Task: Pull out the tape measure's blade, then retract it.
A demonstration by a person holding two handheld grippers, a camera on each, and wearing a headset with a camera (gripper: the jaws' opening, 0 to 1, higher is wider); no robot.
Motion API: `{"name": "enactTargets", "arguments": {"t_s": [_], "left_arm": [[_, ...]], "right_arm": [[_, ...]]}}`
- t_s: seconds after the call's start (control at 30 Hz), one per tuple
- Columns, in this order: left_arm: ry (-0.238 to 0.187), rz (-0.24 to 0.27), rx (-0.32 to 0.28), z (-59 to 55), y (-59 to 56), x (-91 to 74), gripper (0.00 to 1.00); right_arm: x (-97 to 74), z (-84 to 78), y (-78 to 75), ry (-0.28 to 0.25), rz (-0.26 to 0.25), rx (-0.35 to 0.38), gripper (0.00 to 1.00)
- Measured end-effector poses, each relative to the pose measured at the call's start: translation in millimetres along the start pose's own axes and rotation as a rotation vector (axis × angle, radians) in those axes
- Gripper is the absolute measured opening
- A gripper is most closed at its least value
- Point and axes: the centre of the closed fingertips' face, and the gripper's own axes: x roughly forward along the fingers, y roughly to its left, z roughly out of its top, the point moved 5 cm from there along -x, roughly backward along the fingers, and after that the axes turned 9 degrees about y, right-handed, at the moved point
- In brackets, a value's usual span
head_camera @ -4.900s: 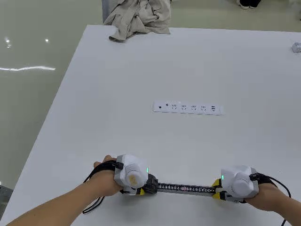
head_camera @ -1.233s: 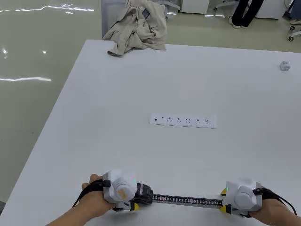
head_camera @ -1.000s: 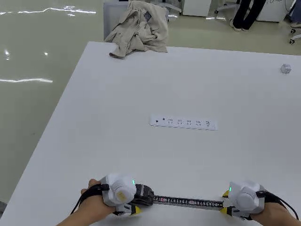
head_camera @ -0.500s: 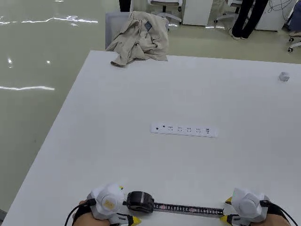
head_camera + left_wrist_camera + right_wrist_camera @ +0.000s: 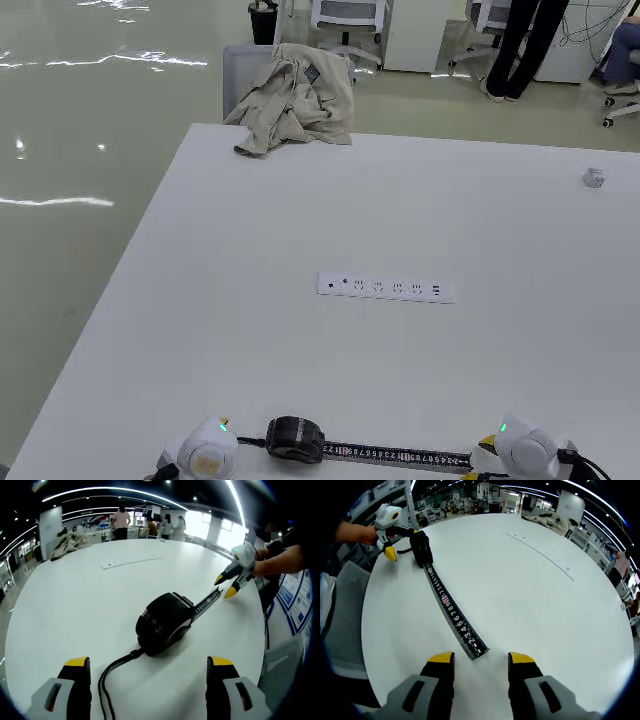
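Both left gripper (image 5: 148, 662) and right gripper (image 5: 481, 658) gape beside tape measure (image 5: 165, 622).

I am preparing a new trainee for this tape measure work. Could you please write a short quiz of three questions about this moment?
1. True or false: the left gripper is shut on the tape measure case.
2. The blade is: A) fully retracted; B) pulled out and lying on the table; C) held up in the air by the right gripper.
3. Fill in: farther along the table lies a white ___.

Key
1. False: its jaws stand open, clear of the case.
2. B
3. power strip
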Motion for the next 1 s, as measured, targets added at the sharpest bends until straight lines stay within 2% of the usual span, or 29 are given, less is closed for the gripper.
{"name": "enactTargets", "arguments": {"t_s": [0.17, 0.3, 0.6, 0.7, 0.8, 1.0], "left_arm": [[-0.011, 0.022, -0.027, -6.3, -0.3, -6.8, 0.95], [-0.037, 0.047, -0.057, -7.8, -1.1, -14.4, 0.95], [-0.072, 0.067, -0.103, -12.0, -7.9, -23.1, 0.96], [-0.082, 0.073, -0.116, -14.2, -10.4, -25.0, 0.96], [-0.085, 0.070, -0.118, -15.5, -14.3, -27.9, 0.97], [-0.092, 0.081, -0.143, -19.2, -14.5, -32.2, 1.00]], "right_arm": [[-3.3, -1.2, 4.3, -0.023, -0.016, 0.033, 0.46], [-8.1, -2.3, 9.3, -0.041, -0.024, 0.066, 0.46], [-17.2, -2.5, 19.5, -0.098, -0.029, 0.171, 0.49], [-19.7, -1.8, 24.4, -0.133, -0.030, 0.214, 0.50], [-20.0, -3.0, 29.5, -0.143, -0.031, 0.224, 0.52], [-23.7, -4.0, 42.7, -0.160, -0.028, 0.229, 0.58]]}}
